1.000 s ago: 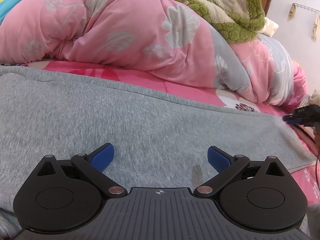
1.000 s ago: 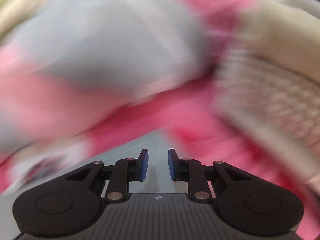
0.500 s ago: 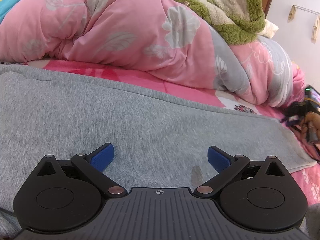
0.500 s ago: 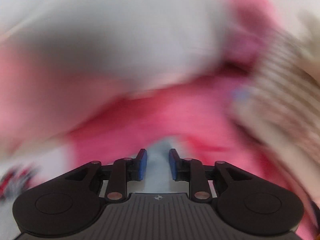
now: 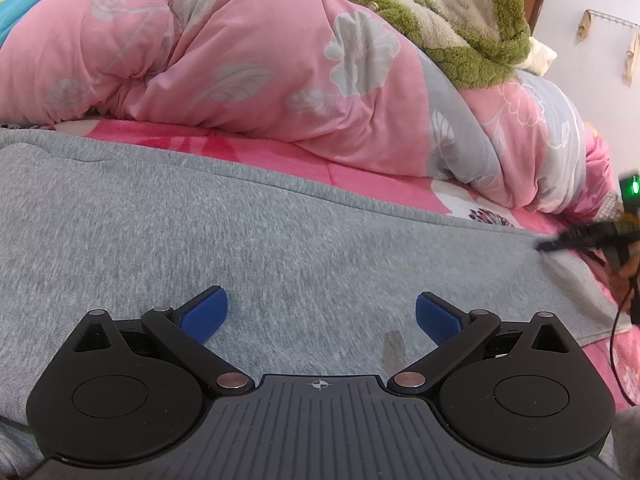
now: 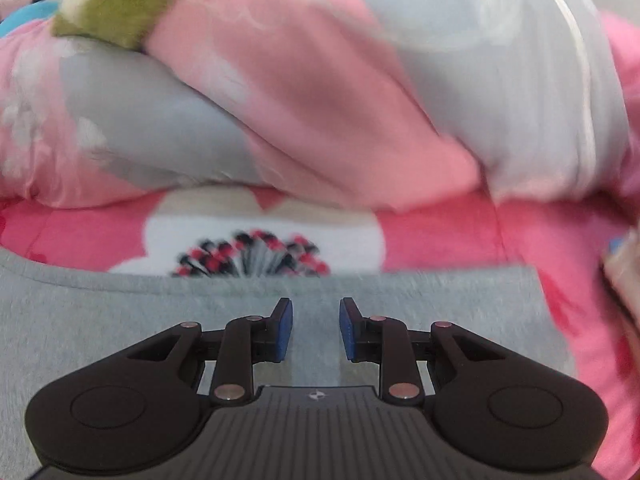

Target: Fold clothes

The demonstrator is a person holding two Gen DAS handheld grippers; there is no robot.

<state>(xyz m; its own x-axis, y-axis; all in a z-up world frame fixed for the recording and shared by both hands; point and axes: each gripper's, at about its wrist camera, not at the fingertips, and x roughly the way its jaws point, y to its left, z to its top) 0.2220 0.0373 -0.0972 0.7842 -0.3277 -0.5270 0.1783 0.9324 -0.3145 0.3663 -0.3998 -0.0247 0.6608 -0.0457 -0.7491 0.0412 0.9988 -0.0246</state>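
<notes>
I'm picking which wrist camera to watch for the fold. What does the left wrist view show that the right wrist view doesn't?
Only the left wrist view: the left gripper, jaws wide open over the middle of the grey garment, and the right gripper blurred at the garment's far end. Only the right wrist view: the garment's end edge close up, and the narrow, empty gap between the right gripper's jaws. Both: grey garment, pink quilt, green fleece.

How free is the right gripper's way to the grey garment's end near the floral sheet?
Probably free. The right gripper hangs over the grey garment, jaws slightly apart with nothing between them, and the garment's edge lies just ahead, bare. The pink quilt sits further back, not in the way.
</notes>
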